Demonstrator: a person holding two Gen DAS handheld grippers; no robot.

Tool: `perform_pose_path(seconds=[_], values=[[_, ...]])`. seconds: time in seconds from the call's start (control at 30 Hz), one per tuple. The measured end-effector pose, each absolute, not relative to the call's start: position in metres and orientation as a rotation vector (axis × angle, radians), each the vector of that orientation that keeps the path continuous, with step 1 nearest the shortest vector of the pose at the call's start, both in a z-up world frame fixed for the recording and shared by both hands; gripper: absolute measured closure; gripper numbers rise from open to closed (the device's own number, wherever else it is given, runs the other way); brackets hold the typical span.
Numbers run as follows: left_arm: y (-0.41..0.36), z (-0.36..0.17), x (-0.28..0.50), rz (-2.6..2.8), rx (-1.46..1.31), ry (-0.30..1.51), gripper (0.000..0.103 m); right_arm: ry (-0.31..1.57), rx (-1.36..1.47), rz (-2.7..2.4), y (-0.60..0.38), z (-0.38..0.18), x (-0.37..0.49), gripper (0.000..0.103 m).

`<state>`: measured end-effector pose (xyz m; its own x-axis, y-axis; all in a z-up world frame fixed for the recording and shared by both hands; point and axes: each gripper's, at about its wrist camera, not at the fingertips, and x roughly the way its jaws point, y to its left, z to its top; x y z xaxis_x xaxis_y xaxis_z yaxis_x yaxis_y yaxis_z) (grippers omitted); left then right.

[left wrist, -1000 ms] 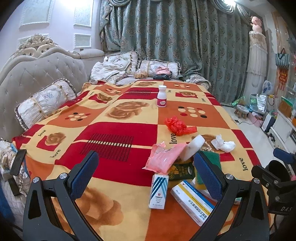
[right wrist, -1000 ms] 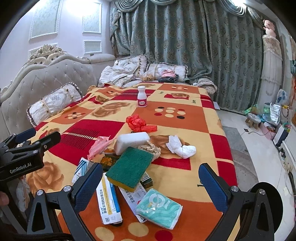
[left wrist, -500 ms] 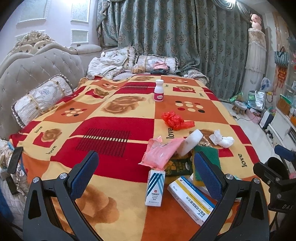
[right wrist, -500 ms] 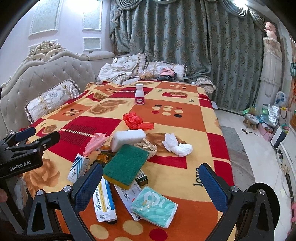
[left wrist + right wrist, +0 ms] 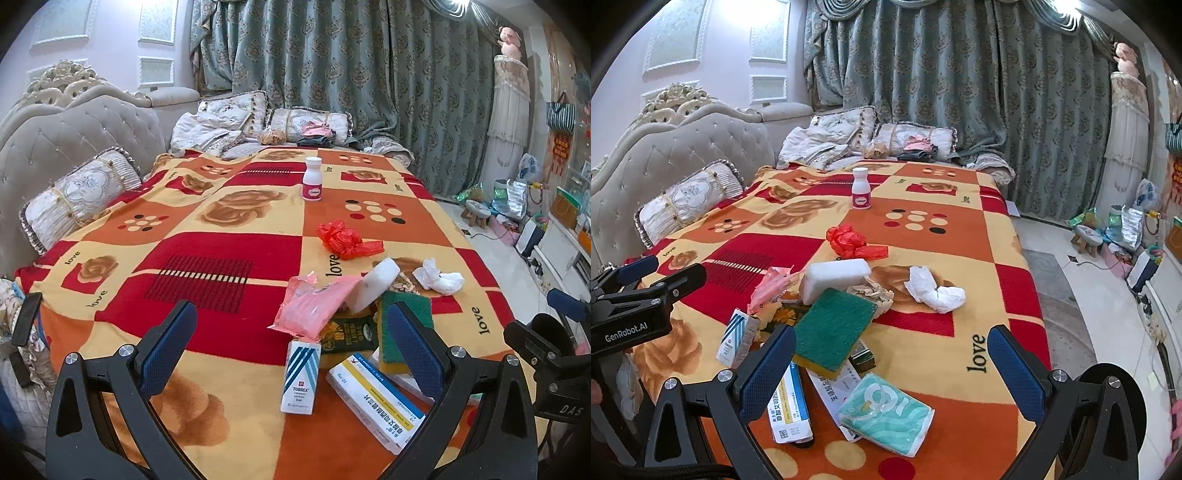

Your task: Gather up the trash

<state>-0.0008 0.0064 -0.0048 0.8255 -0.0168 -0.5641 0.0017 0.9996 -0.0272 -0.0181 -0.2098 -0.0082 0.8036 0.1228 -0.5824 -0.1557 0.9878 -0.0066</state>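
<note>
Litter lies on a bed's patterned blanket (image 5: 207, 258). A crumpled red plastic bag (image 5: 345, 240) (image 5: 854, 242), a crumpled white tissue (image 5: 437, 277) (image 5: 934, 290), a pink wrapper (image 5: 314, 306) (image 5: 774, 282) and a brown paper wad (image 5: 873, 293) lie among a white sponge (image 5: 834, 275), a green scouring pad (image 5: 833, 326) and medicine boxes (image 5: 376, 398). My left gripper (image 5: 291, 343) is open above the near pile, holding nothing. My right gripper (image 5: 892, 363) is open and empty too, hovering over the pad and a teal tissue pack (image 5: 886, 413).
A white pill bottle (image 5: 312, 184) stands upright further up the blanket. Pillows (image 5: 77, 192) and a padded headboard (image 5: 74, 125) line the left and far ends. The floor on the right holds a stool (image 5: 1087, 236) and bags. The left gripper's body (image 5: 631, 314) shows beside the pile.
Both grippers drew back slightly and the views shifted; the pile now sits a little further ahead. Nothing on the blanket moved and both grippers stayed open.
</note>
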Motion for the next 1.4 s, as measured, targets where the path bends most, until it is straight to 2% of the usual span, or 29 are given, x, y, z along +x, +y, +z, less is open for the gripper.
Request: perform_pose_path(seconds=[1.4], values=[[-0.005, -0.015, 0.004, -0.013, -0.011, 0.619, 0.001, 0.641, -0.058, 0.122, -0.22, -0.019, -0.016, 0.0]])
